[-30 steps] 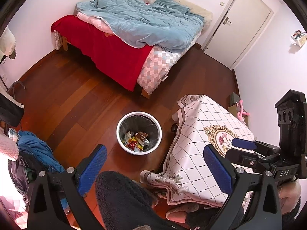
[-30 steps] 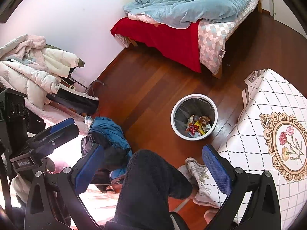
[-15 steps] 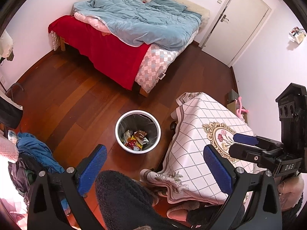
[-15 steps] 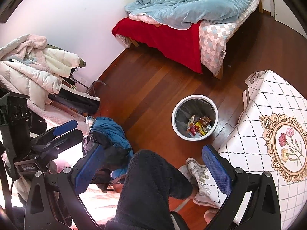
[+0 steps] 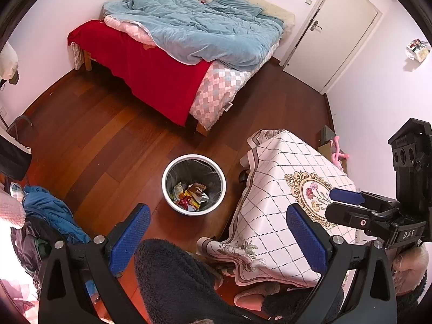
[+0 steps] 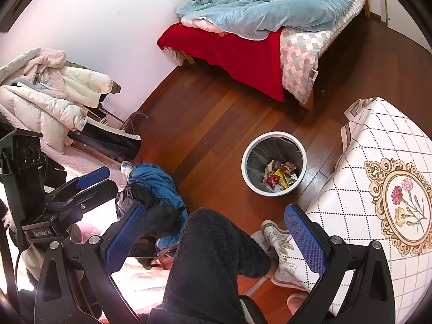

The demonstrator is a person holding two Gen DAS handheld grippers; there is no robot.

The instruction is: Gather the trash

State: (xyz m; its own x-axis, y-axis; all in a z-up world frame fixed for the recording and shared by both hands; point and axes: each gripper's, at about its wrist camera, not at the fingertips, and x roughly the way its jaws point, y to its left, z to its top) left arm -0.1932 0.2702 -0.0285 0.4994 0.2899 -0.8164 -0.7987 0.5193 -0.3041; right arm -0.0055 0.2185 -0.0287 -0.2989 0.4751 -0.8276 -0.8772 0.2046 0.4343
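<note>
A white-rimmed bin (image 5: 172, 167) with a dark liner stands on the wooden floor, and colourful wrappers (image 5: 191, 198) lie at its bottom. My left gripper (image 5: 216, 213) hangs high above the floor, open and holding nothing, with the bin just beyond its fingertips. The right wrist view shows the same bin (image 6: 272, 135) and wrappers (image 6: 279, 176) ahead of my open, empty right gripper (image 6: 216, 213). Each gripper also appears in the other's view: the right gripper (image 5: 347, 203) over the table, the left gripper (image 6: 94, 181) over the clothes.
A low table under a patterned cloth (image 5: 278, 178) stands right of the bin. A person's dark fleece knee (image 5: 172, 275) fills the near foreground, slippers beside it. A bed (image 5: 172, 62) lies beyond, a shut door (image 5: 337, 29) at far right, a heap of clothes (image 6: 154, 186) at left.
Both views have shifted only slightly. Both grippers stay open and empty, and the bin has not moved.
</note>
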